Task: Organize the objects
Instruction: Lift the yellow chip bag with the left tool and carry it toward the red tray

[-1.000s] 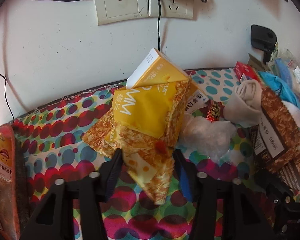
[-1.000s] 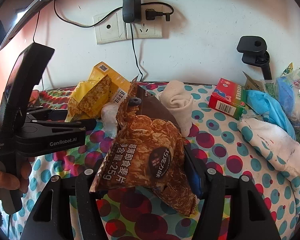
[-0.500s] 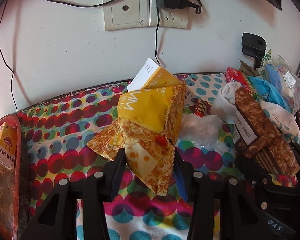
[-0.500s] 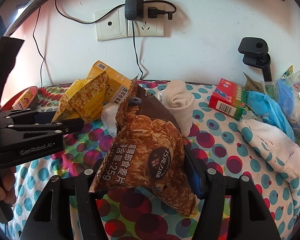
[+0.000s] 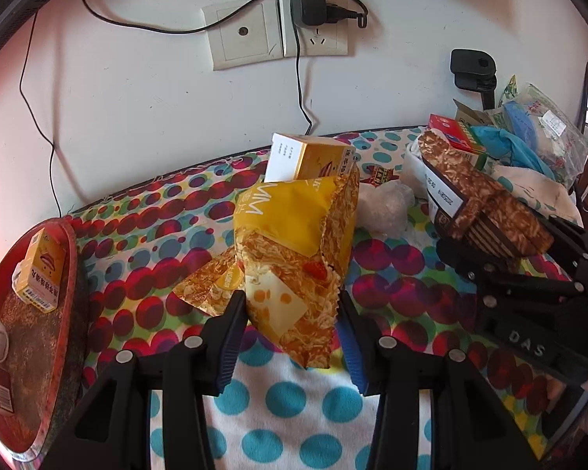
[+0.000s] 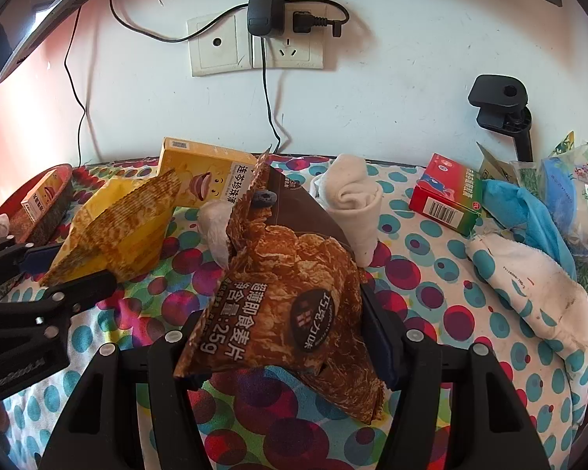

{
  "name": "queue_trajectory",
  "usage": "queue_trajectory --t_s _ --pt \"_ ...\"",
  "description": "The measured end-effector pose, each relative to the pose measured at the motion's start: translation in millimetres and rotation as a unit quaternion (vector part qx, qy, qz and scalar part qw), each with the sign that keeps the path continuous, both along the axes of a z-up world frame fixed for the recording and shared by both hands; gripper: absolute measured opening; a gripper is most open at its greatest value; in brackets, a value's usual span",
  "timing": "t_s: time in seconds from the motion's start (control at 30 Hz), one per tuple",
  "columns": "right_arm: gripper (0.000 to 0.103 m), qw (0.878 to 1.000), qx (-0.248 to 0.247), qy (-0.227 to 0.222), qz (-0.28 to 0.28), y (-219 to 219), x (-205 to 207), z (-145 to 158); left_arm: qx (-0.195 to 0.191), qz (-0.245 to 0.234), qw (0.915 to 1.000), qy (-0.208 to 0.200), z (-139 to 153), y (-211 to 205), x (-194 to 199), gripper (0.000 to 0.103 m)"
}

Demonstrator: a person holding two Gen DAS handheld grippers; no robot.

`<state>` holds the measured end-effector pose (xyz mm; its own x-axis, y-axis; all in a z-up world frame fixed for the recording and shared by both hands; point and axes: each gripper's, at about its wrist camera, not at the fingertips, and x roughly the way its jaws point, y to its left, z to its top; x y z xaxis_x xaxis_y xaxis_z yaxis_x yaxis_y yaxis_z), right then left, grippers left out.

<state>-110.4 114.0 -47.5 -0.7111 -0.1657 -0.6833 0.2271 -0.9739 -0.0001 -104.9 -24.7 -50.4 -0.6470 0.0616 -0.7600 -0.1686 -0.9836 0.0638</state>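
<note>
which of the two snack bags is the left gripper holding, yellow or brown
The yellow bag sits clamped in the left gripper. The brown bag with the chocolate label is in the right gripper instead.

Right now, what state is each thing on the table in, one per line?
Yellow snack bag: upright, clamped in left tongs.
Brown cereal bag: clamped in right tongs.
Yellow box: propped behind the bags.
Beige sock: rolled up.
Red-green box: closed, lying flat.
Charger: plugged in.
</note>
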Motion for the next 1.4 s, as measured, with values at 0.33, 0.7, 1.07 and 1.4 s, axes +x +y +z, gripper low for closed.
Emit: queue_trajectory --t_s 0.33,0.7,1.07,1.4 --pt "0.060 1.000 0.004 -0.001 0.004 -1 0 0 0.010 0.006 0.9999 -0.003 4 -12 25 0.045" --pt "0.061 1.000 0.008 -0.001 0.008 -2 0 0 0.029 0.018 0.9994 -0.005 9 -39 58 0.045" --pt "0.061 1.000 0.011 -0.001 0.011 -3 0 -1 0.036 0.033 0.9988 0.008 20 -58 71 0.043" --pt "0.061 1.000 0.013 -0.001 0.012 -2 0 -1 0.042 0.015 0.9989 -0.012 10 -57 72 0.048"
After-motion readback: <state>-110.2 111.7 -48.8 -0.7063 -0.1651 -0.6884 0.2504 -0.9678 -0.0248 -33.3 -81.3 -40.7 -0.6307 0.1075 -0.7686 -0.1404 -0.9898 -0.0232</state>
